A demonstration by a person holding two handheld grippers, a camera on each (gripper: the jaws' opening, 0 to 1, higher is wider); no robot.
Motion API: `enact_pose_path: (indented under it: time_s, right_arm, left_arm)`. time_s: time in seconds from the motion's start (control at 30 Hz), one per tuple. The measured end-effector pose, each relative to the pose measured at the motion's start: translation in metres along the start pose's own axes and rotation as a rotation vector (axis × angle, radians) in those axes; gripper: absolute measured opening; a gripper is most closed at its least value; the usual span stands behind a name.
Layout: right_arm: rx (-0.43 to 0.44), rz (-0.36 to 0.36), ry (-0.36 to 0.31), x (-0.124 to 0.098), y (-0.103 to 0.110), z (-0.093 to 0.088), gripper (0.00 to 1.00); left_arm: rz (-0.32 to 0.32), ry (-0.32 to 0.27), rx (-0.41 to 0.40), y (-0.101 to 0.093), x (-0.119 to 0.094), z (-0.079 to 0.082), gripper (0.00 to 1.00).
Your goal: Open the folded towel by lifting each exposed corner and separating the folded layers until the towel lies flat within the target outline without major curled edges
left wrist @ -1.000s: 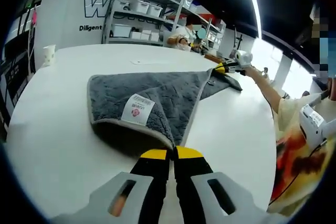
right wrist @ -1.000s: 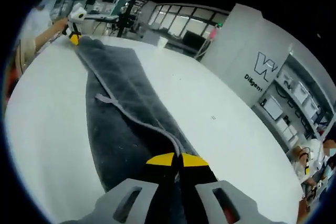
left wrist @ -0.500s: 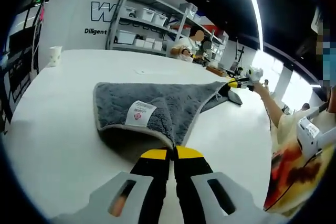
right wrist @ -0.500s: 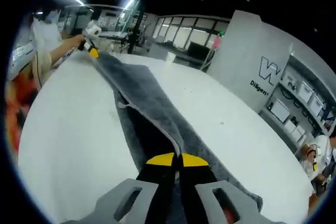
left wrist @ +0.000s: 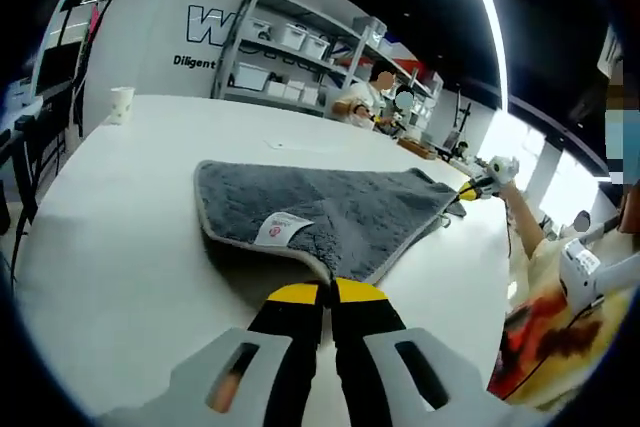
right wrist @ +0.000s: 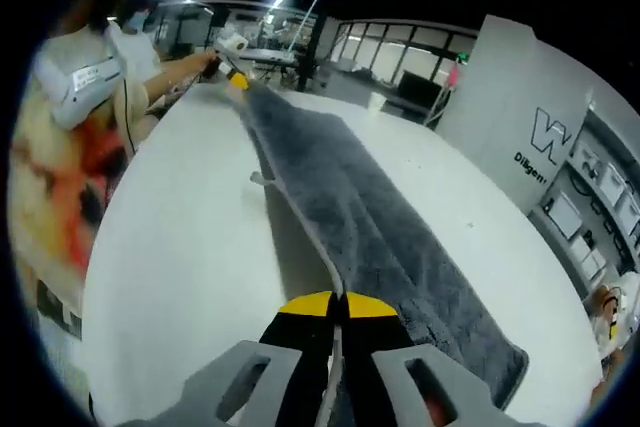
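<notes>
The left tongs [left wrist: 328, 293], yellow-tipped over black, are pinched closed on a corner of the towel [left wrist: 340, 212], a grey, fluffy cloth with a pale stitched hem and a white label [left wrist: 284, 230]. From that corner the towel spreads away across the smooth white table [left wrist: 110, 237], its near edge lifted off the surface with shadow beneath. The right tongs [right wrist: 336, 303] are likewise closed on the opposite corner, and the towel runs from them as a long strip with a crease down its length, to the left tongs [right wrist: 236, 77] far off. Where the hem enters each pair of tips, the cloth is hidden. A paper cup [left wrist: 121, 104] stands near the table's far edge, shelving [left wrist: 290, 52] behind.
</notes>
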State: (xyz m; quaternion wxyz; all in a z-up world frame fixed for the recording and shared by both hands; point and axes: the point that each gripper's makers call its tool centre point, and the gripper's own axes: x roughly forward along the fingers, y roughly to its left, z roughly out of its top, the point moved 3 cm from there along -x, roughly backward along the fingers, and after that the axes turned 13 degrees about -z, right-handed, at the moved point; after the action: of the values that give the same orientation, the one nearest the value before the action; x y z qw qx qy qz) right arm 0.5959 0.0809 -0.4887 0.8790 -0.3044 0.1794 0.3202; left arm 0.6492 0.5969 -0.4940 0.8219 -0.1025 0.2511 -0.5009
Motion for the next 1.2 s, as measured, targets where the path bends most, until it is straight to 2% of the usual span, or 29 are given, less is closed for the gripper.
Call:
enact_pose_path:
  time_s: [0.5, 0.9, 1.2]
  right_arm:
    - [0.004, 0.15, 0.071, -0.015, 0.05, -0.018, 0.0]
    - [0.035, 0.233, 0.104, -0.027, 0.065, -0.031, 0.0]
    - [0.068, 0.297, 0.135, -0.033, 0.075, -0.038, 0.0]
  left_arm:
    - [0.005, 0.012, -0.012, -0.009, -0.018, -0.013, 0.03]
    - [-0.004, 0.038, -0.052, -0.018, -0.024, -0.034, 0.03]
    - [-0.003, 0.094, -0.051, -0.024, -0.028, -0.048, 0.03]
